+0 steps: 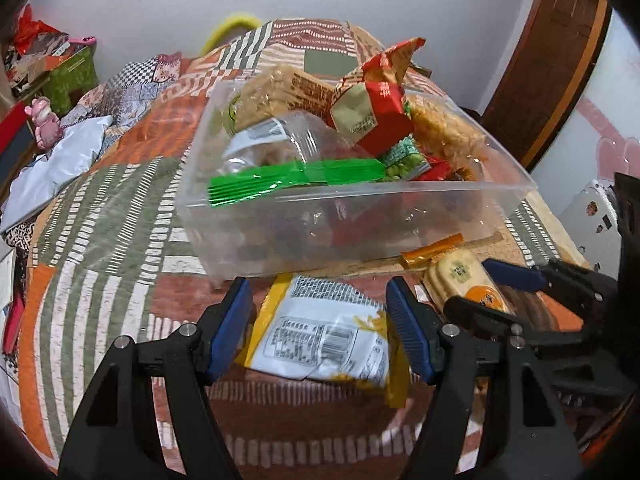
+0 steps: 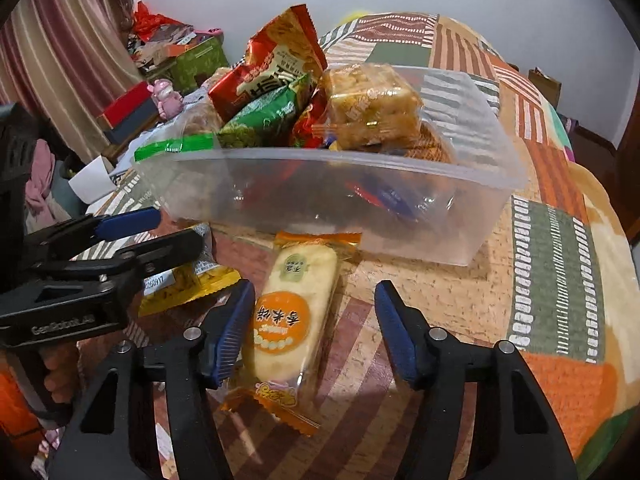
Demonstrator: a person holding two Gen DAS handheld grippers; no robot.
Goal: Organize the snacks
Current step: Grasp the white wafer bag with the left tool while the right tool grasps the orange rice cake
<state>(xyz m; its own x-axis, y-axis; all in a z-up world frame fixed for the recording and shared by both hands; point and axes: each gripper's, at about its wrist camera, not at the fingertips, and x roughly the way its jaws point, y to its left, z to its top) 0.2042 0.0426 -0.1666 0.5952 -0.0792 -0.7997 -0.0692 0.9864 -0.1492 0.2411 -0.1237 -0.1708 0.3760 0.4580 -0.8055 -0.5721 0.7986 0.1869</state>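
Two views: we see one patchwork-covered bed [image 1: 120, 208] carrying everything.
Bin: clear plastic bin [image 2: 460, 200] sits on the bed, piled with snacks, some rising above its rim.
Bin contents: we make out a red bag [image 2: 276, 68], a green bag [image 2: 264, 120], a puffed-rice block [image 2: 372, 108] and a clear bag with a green strip [image 1: 292, 178].
Yellow packet: yellow packet [image 1: 324, 340] lies label-side up just in front of the bin.
Rice cracker: rice cracker pack [image 2: 296, 312] lies flat beside it, long axis running from the bin toward us.
Left gripper: left gripper [image 1: 320, 324] has jaws apart, straddling the yellow packet without pressing it.
Right gripper: right gripper [image 2: 314, 332] has jaws apart around the cracker pack; left pad touches it, right pad stands clear.
Only in right view: we see curtains [image 2: 68, 60].
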